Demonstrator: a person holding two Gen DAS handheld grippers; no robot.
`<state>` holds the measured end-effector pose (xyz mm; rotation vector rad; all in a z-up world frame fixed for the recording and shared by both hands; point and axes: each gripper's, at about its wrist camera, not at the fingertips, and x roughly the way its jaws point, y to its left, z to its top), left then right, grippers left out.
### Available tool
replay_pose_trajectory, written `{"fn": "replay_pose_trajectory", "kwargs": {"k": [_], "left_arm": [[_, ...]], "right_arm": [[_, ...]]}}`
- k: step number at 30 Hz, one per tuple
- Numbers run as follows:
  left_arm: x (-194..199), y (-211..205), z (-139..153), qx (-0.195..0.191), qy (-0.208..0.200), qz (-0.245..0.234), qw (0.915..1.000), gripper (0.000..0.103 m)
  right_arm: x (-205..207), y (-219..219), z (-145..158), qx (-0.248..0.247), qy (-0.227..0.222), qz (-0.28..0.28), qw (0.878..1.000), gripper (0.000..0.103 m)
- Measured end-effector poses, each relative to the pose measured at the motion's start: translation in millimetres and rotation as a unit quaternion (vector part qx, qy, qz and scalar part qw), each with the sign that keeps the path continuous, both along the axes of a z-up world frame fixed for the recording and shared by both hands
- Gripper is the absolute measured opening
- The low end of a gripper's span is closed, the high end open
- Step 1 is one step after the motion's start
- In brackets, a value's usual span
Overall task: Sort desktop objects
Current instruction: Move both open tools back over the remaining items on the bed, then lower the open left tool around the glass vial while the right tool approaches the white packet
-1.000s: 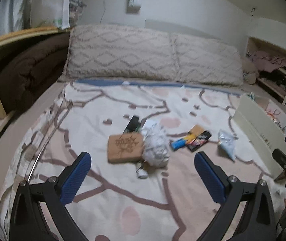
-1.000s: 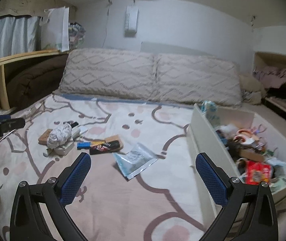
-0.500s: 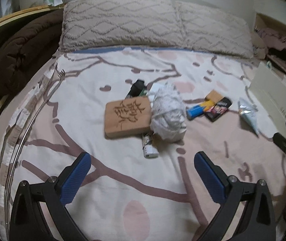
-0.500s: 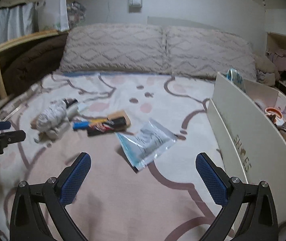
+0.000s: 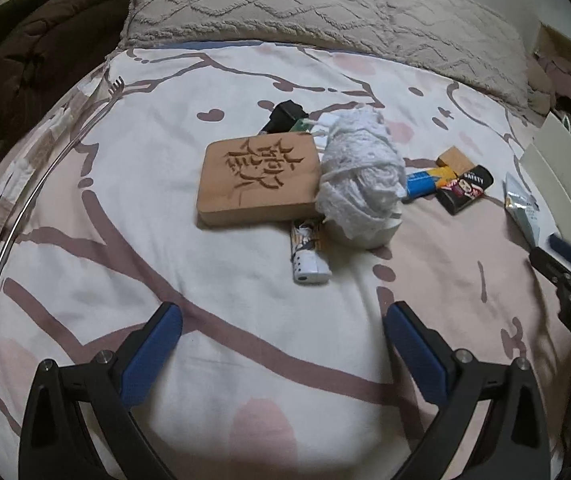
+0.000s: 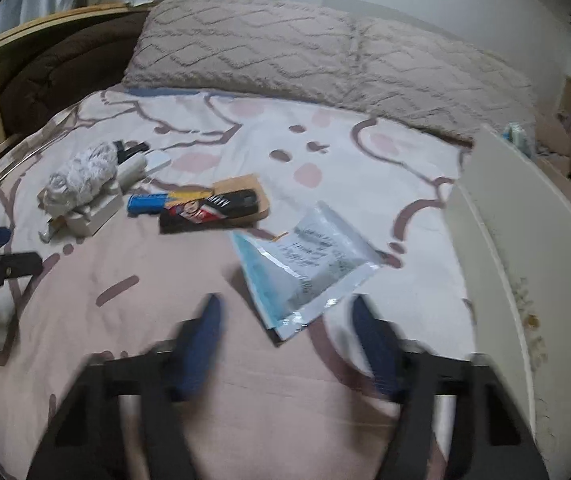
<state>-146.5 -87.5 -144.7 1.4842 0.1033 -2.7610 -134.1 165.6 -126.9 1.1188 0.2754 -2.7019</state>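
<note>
Bedspread with the pink cartoon print was the whole workspace. Left gripper (image 5: 281,320) had its jaws spread wide and empty, with the lighter (image 5: 307,254) just ahead between them, then the wooden block (image 5: 259,178) and the white yarn ball (image 5: 359,182) touching it. Right gripper (image 6: 285,320) was blurry but looked parted, holding nothing — the foil pouch (image 6: 311,266) lay right at its tips. Beyond sat the blue tube (image 6: 147,202) and black packet (image 6: 213,210), with the white box (image 6: 497,240) off to the right. Sorting looked barely started — everything still loose.
</note>
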Motion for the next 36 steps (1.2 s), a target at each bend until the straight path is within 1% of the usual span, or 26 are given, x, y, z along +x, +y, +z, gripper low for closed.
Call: {"fn": "replay_pose_trajectory", "kwargs": {"k": [2, 3, 4, 5, 6, 8, 10, 11, 13, 14, 16, 17, 19, 20, 21, 24, 28, 32, 36], "left_arm": [[-0.9, 0.3, 0.2, 0.0, 0.003, -0.001, 1.0, 0.101], [-1.7, 0.8, 0.2, -0.004, 0.004, -0.001, 1.0, 0.098], [-2.9, 2.0, 0.2, -0.012, 0.007, 0.0, 0.9999, 0.092], [-5.1, 3.6, 0.1, -0.021, 0.007, 0.0, 0.9998, 0.089], [-6.5, 4.7, -0.6, -0.029, 0.006, 0.0, 0.9996, 0.087], [-9.4, 6.7, -2.4, -0.042, 0.006, -0.004, 0.9991, 0.084], [-11.2, 9.3, -2.2, -0.055, 0.01, -0.008, 0.9984, 0.075], [-12.3, 10.2, -1.9, -0.058, 0.012, -0.01, 0.9982, 0.074], [-15.2, 12.1, -2.4, -0.064, 0.016, -0.018, 0.9977, 0.063], [-16.6, 12.8, -2.8, -0.065, 0.018, -0.019, 0.9975, 0.061], [-19.2, 15.7, -3.3, -0.073, 0.022, -0.025, 0.9968, 0.05], [-20.0, 17.3, -3.5, -0.077, 0.025, -0.028, 0.9963, 0.047], [-20.8, 20.3, -3.6, -0.079, 0.031, -0.036, 0.9957, 0.035], [-20.1, 21.5, -3.5, -0.078, 0.034, -0.041, 0.9955, 0.031], [-19.1, 23.3, -3.1, -0.076, 0.037, -0.047, 0.9953, 0.023], [-15.7, 26.4, -1.2, -0.08, 0.046, -0.052, 0.9944, 0.02], [-9.4, 20.2, 5.5, -0.052, 0.056, -0.051, 0.9958, 0.02], [3.9, 21.2, 9.1, -0.027, 0.055, -0.06, 0.9963, 0.019], [22.1, 29.4, 11.8, -0.023, 0.054, -0.078, 0.9952, 0.019]], "right_arm": [[-2.2, -1.3, -5.6, 0.005, -0.005, 0.001, 1.0, 0.031], [-2.3, -2.4, -7.6, 0.007, -0.007, 0.003, 1.0, 0.029], [-1.5, -3.4, -8.3, 0.01, -0.004, 0.004, 1.0, 0.029], [-1.1, -4.8, -8.5, 0.013, -0.002, 0.005, 1.0, 0.027], [-0.1, -6.6, -8.8, 0.016, 0.0, 0.009, 1.0, 0.023], [0.4, -10.7, -10.3, 0.025, 0.003, 0.014, 1.0, 0.019], [2.0, -14.3, -11.5, 0.034, 0.006, 0.02, 0.999, 0.013], [3.5, -15.7, -10.9, 0.036, 0.009, 0.023, 0.999, 0.009], [6.6, -16.9, -8.6, 0.036, 0.017, 0.03, 0.999, 0.006], [8.5, -17.3, -7.5, 0.035, 0.021, 0.034, 0.999, 0.004], [11.8, -17.9, -5.4, 0.034, 0.029, 0.036, 0.998, 0.003], [13.7, -17.8, -4.2, 0.032, 0.032, 0.038, 0.998, 0.003], [17.0, -17.2, -2.2, 0.026, 0.035, 0.041, 0.998, 0.003], [18.9, -16.8, -1.5, 0.022, 0.035, 0.042, 0.998, 0.003], [21.1, -16.0, -0.8, 0.018, 0.033, 0.044, 0.998, 0.003], [30.6, -13.5, 1.2, 0.005, 0.029, 0.052, 0.998, 0.003], [40.3, -7.7, 2.6, -0.011, 0.023, 0.055, 0.998, 0.003], [46.7, 4.1, 4.4, -0.043, 0.012, 0.05, 0.998, 0.003], [49.7, 16.0, 6.0, -0.079, 0.0, 0.044, 0.996, 0.003]]}}
